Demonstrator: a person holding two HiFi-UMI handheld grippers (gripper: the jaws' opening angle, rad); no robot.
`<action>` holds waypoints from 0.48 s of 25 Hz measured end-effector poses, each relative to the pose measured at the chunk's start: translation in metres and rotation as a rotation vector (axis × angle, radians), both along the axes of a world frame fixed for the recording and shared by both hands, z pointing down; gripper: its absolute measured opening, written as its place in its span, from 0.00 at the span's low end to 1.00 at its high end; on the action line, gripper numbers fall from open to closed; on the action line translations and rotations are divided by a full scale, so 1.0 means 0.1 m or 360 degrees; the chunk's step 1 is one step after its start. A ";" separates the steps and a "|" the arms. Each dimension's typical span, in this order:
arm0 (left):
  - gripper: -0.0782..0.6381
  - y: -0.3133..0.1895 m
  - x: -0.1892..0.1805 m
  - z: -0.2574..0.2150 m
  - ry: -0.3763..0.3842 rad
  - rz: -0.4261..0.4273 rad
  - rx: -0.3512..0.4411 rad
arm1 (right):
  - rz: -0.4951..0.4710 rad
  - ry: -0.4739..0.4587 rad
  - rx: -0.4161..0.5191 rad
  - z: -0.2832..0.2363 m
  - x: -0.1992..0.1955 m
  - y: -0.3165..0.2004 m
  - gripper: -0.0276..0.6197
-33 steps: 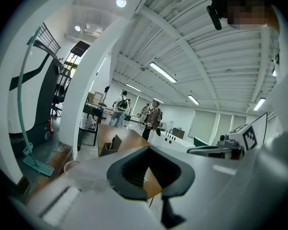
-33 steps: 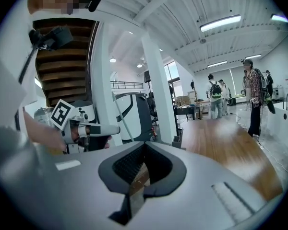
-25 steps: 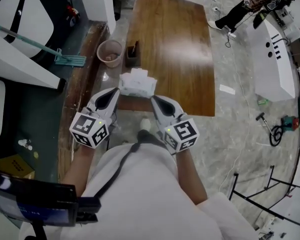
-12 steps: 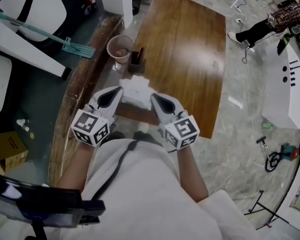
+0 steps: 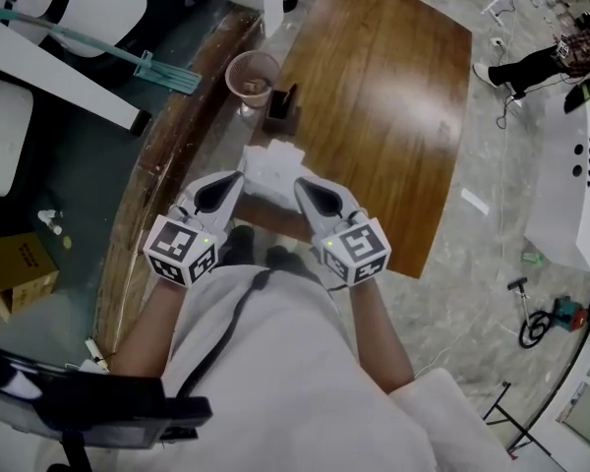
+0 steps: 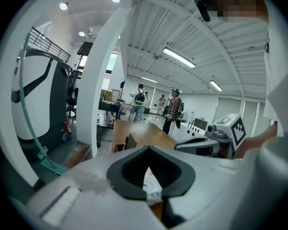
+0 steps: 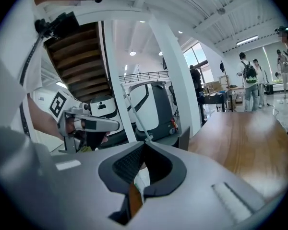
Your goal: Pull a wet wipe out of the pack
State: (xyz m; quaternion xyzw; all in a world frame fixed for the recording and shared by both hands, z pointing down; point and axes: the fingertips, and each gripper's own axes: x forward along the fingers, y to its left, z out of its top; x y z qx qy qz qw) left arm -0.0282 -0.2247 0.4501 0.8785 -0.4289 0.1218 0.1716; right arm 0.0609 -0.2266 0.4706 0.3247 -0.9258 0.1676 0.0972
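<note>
- left gripper: held low in front of the torso on a bent forearm, pointing forward and a little down, marker cube toward the body.
- left gripper view: jaws closed tip to tip, nothing pinched between them.
- right gripper: mirrors the left, level with it and angled slightly inward.
- right gripper view: jaws likewise closed on nothing.
- versus a second ago: both grippers further forward and lower, tips closer to each other, now flanking the near corners of the wet wipe pack rather than sitting short of it; contact with it not resolvable.
- versus a second ago: table swung toward the right of the head view; pack in the same spot on it.
- wet wipe pack: white, flat on the near end of the wooden table, just behind the near edge and between the two tips; seen through the left jaws' opening.
- long axis: roughly across the head view, along the near table edge; short side toward the body; top face up, detail too blurred to read.
- beyond the pack: cup and dark holder, well apart from both grippers.
</note>
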 end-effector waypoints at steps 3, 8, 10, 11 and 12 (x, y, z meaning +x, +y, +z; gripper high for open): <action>0.12 -0.01 0.05 0.06 -0.0049 0.0089 0.0004 | 0.0003 0.0019 -0.0040 0.14 -0.04 -0.01 0.05; 0.12 -0.04 0.08 0.18 -0.0075 0.0206 -0.0022 | 0.0053 0.0024 -0.0089 0.29 -0.16 -0.03 0.05; 0.12 -0.04 0.10 0.26 -0.0083 0.0253 -0.0046 | 0.0074 0.0083 -0.0102 0.39 -0.20 -0.04 0.05; 0.12 -0.04 0.12 0.31 -0.0090 0.0284 -0.0065 | 0.0082 0.0098 -0.0111 0.42 -0.22 -0.06 0.05; 0.12 -0.03 0.15 0.36 -0.0097 0.0318 -0.0088 | 0.0089 0.0100 -0.0123 0.45 -0.24 -0.06 0.05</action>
